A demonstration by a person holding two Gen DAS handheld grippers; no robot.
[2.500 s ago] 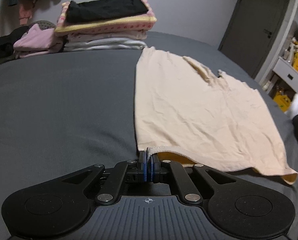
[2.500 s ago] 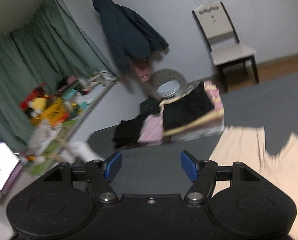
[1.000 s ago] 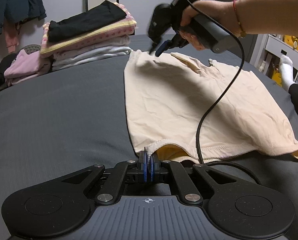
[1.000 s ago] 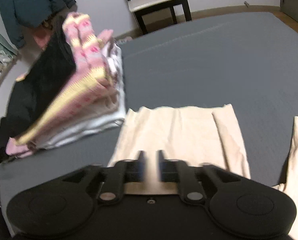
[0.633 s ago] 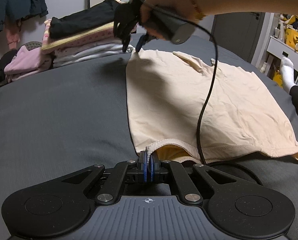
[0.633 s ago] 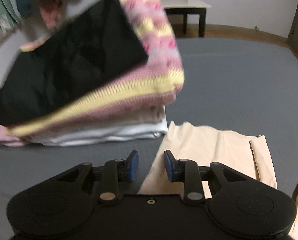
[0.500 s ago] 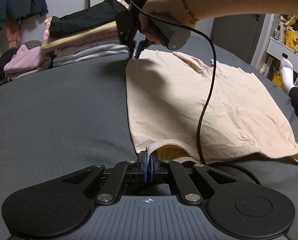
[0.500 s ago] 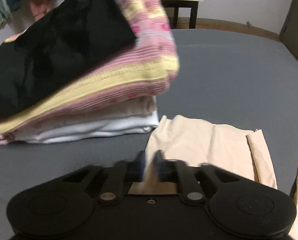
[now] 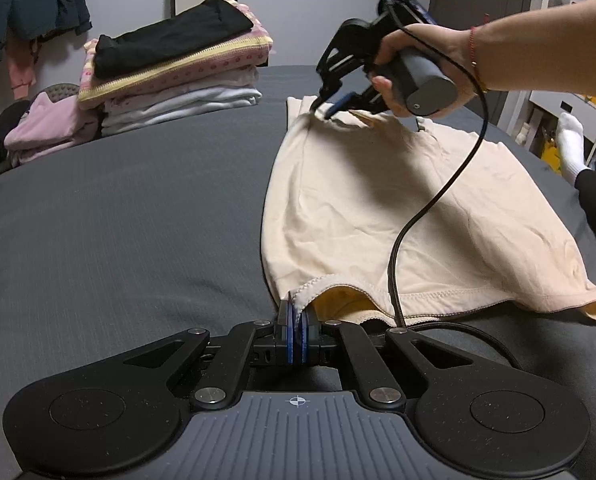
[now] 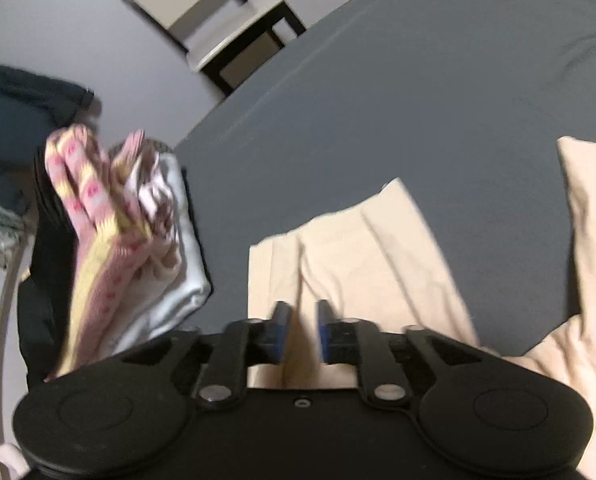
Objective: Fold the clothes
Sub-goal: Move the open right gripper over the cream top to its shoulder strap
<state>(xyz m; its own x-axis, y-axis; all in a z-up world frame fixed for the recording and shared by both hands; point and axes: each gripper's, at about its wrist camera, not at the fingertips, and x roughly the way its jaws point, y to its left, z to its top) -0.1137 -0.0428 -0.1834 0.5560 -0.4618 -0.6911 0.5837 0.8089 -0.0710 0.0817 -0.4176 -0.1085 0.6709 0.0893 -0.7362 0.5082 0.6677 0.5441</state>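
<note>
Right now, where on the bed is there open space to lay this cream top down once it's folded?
The wide bare stretch of grey bed left of the cream top, in front of the stack of folded clothes, is free. It is crowded at the far edge, with the stack and a pink garment, and on the right, where the top and a black cable lie.

Dim indoor light; right wrist view motion-blurred.
</note>
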